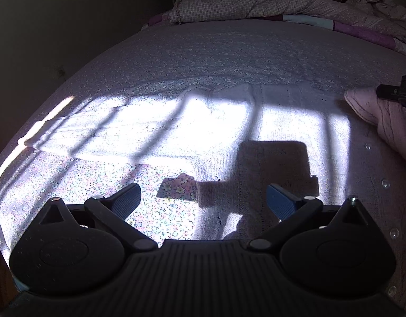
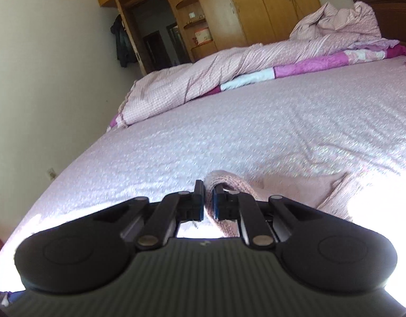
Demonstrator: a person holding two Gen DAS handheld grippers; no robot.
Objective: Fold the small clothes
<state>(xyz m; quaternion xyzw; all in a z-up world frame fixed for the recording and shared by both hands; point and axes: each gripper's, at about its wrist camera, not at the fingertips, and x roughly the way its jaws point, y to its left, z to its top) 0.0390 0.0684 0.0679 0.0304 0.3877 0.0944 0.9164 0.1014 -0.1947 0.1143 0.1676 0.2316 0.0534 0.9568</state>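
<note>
Left tongs: wide apart, holding nothing, poised just above the garment's left part.
Knit cardigan: pale pink, spread flat on the floral bed sheet, its left sleeve stretched out sideways, clear buttons down the right.
Glare risk: harsh sunlight washes out the knit, so edges are hard to judge and a grab could catch the sheet too.
Right tongs: clamped on a raised fold of the cardigan's right side.
Slip risk: loose knit may stretch or slide free, dragging the laid-out body askew.
</note>
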